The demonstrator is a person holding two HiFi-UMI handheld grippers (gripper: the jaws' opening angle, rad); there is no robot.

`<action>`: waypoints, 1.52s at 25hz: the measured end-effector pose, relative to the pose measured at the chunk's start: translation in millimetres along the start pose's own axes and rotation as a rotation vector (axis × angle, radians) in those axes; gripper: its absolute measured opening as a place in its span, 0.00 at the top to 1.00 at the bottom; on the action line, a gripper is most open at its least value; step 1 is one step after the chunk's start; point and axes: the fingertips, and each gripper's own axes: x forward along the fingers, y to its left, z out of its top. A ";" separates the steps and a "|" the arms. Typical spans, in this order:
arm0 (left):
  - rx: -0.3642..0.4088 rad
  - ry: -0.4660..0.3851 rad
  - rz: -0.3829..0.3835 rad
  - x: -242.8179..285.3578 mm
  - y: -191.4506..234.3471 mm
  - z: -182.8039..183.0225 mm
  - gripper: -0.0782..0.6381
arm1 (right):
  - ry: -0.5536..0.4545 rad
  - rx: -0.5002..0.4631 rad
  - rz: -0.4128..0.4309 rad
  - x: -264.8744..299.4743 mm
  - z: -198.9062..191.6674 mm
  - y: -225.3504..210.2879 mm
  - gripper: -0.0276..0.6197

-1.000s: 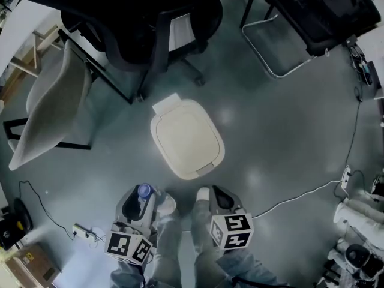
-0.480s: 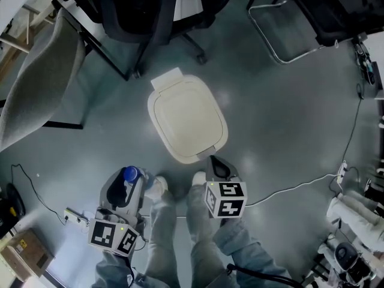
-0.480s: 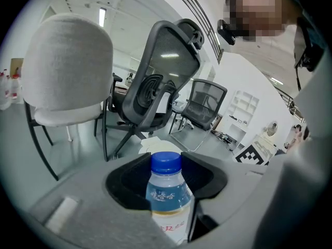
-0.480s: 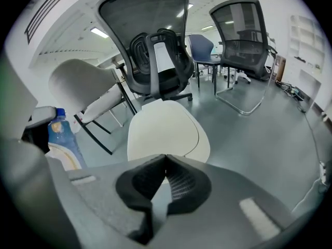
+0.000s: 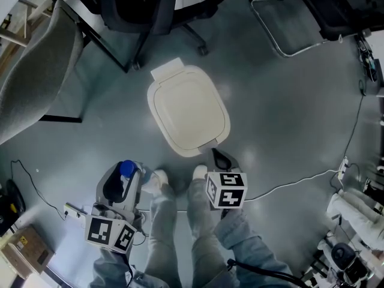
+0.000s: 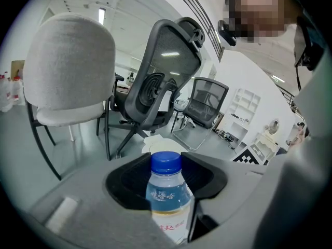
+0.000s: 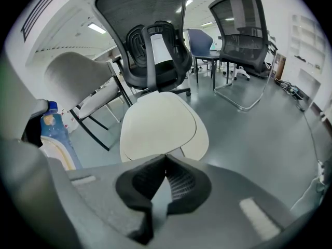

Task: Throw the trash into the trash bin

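A cream trash bin (image 5: 188, 108) with its lid down stands on the grey floor ahead of the person's feet. My left gripper (image 5: 123, 177) is at the lower left, shut on a clear water bottle with a blue cap (image 5: 126, 168). In the left gripper view the bottle (image 6: 167, 191) stands upright between the jaws, with the bin (image 6: 155, 142) small behind it. My right gripper (image 5: 217, 156) hangs just off the bin's near right edge, pointing down, shut with nothing in it. In the right gripper view the bin's lid (image 7: 158, 126) lies straight beyond its closed tips (image 7: 165, 157).
A black mesh office chair (image 5: 157, 5) stands behind the bin, a grey padded chair (image 5: 33, 71) at the left and a sled-base chair (image 5: 288, 23) at the back right. A white cable (image 5: 288, 186) crosses the floor at right. The person's shoes (image 5: 159, 179) are just before the bin.
My right gripper has come down and closer to the bin's near edge. The left gripper still holds the bottle in about the same place.
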 end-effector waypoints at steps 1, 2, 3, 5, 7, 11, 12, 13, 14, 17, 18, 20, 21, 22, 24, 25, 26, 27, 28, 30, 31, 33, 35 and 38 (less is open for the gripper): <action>-0.001 0.002 0.002 0.0 0.1 -0.9 0.63 | 0.003 0.001 -0.001 0.9 -1.2 -0.6 0.95; -0.002 0.004 0.002 -0.1 -0.1 -2.0 0.63 | 0.006 0.004 -0.002 1.8 -2.6 -1.2 0.95; -0.002 0.005 0.003 -0.2 -0.3 -3.2 0.63 | 0.008 0.008 -0.002 2.8 -4.2 -1.8 0.95; -0.003 0.007 0.003 0.1 -1.1 -4.9 0.63 | 0.012 0.020 0.001 5.1 -6.5 -3.0 0.95; -0.004 0.009 0.003 0.7 -1.9 -5.9 0.63 | 0.018 0.028 0.002 7.6 -8.1 -3.7 0.95; -0.006 0.017 -0.002 2.3 -4.8 -8.7 0.63 | 0.030 0.034 0.001 13.7 -11.6 -3.6 0.95; -0.006 0.020 -0.006 2.9 -6.3 -9.7 0.63 | 0.029 0.037 -0.001 14.2 -12.1 -3.9 0.95; -0.006 0.023 -0.010 3.4 -8.0 -10.7 0.63 | 0.027 0.040 -0.002 14.3 -12.4 -4.3 0.95; -0.006 0.025 -0.015 4.1 -9.6 -11.4 0.63 | 0.026 0.041 -0.003 14.6 -12.8 -4.7 0.95; -0.007 0.025 -0.022 6.5 -12.9 -11.0 0.63 | 0.035 0.009 -0.019 16.5 -15.7 -5.9 0.95; -0.008 0.023 -0.022 7.2 -13.4 -10.0 0.63 | 0.042 -0.013 -0.028 17.0 -16.5 -5.9 0.95; -0.011 0.019 -0.022 8.7 -14.3 -8.3 0.63 | 0.058 -0.052 -0.045 18.5 -17.8 -5.4 0.95; -0.011 0.018 -0.023 9.5 -14.8 -7.8 0.63 | 0.066 -0.061 -0.048 19.4 -18.5 -5.3 0.95; -0.012 0.017 -0.024 10.3 -15.5 -7.6 0.63 | 0.073 -0.061 -0.047 20.1 -19.2 -5.5 0.95; -0.012 0.015 -0.027 11.3 -17.1 -7.2 0.63 | 0.081 -0.037 -0.030 20.7 -20.2 -5.6 0.95; -0.012 0.014 -0.028 11.3 -17.7 -7.0 0.63 | 0.078 -0.016 -0.017 20.4 -20.2 -5.5 0.95; -0.013 0.014 -0.028 11.0 -18.2 -6.9 0.63 | 0.069 0.006 -0.003 19.8 -19.6 -5.3 0.95; -0.014 0.014 -0.029 10.6 -18.7 -6.8 0.63 | 0.057 0.027 0.011 18.9 -18.5 -5.2 0.95; -0.015 0.015 -0.029 10.2 -19.0 -6.6 0.63 | 0.046 0.047 0.026 18.0 -16.9 -5.1 0.95; -0.014 0.015 -0.031 9.8 -19.1 -5.7 0.63 | 0.041 0.089 0.053 17.1 -14.2 -4.5 0.95; -0.012 0.014 -0.031 9.7 -18.8 -4.9 0.63 | 0.039 0.108 0.061 16.4 -12.3 -4.3 0.95; -0.006 0.013 -0.031 9.3 -17.9 -2.4 0.63 | 0.013 0.109 0.060 13.0 -4.2 -4.6 0.95; 0.000 0.010 -0.030 9.2 -17.1 1.0 0.63 | -0.023 0.070 0.047 7.8 8.8 -5.5 0.95; 0.004 0.003 -0.027 9.7 -16.2 7.5 0.63 | -0.058 0.044 0.045 0.2 26.5 -4.8 0.95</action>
